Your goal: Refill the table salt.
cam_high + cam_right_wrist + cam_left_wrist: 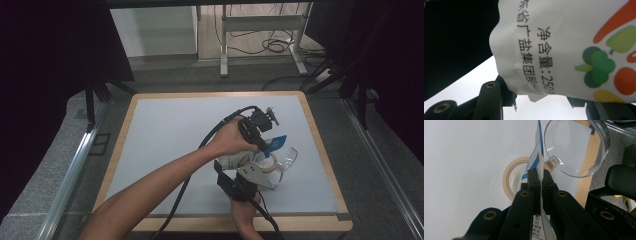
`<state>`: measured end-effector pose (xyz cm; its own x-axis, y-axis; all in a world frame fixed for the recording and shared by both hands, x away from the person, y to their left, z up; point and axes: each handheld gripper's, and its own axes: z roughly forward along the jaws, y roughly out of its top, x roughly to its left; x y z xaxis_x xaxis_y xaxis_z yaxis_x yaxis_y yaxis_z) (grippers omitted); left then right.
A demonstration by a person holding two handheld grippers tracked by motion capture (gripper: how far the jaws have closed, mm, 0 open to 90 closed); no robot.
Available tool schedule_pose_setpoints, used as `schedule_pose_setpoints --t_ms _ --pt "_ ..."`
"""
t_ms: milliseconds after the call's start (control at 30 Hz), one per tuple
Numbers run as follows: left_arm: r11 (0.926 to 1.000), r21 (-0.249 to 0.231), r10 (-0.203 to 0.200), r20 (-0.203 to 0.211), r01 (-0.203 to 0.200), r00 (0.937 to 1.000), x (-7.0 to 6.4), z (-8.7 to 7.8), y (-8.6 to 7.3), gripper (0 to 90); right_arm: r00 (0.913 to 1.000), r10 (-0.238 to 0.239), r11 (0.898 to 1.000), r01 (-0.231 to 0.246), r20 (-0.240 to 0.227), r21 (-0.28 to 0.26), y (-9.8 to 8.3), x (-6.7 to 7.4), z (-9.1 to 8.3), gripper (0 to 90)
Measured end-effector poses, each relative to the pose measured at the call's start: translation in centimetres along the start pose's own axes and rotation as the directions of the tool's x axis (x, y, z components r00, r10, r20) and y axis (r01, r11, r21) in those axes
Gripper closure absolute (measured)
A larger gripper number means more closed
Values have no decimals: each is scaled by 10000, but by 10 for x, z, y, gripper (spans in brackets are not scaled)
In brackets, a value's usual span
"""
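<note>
over the mat | left gripper (540, 176) pinched tight on bag (537, 157) | right gripper (539, 100) half-wide, gripping bag

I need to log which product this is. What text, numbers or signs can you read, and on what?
"净含量:250", then cut off by the edge: on the white bag, in the right gripper view.
"省广盐集团股", with the characters before and after cut off or hidden: the line beside it on the same bag.
Small black print on the bag's lower edge between the left claw: too small to read.

Dim room w/ dark edges; table evenly lit, close-ups sharp.
</note>
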<state>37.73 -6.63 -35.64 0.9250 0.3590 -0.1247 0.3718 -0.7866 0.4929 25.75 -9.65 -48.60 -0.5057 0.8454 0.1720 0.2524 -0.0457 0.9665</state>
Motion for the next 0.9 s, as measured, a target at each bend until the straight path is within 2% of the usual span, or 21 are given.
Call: schedule_pose_setpoints --t_ms 900 --pt "9999 165 49 70 -50 10000 2 2 3 898 9997 225 9997 -225 -19 8 1 -1 1 509"
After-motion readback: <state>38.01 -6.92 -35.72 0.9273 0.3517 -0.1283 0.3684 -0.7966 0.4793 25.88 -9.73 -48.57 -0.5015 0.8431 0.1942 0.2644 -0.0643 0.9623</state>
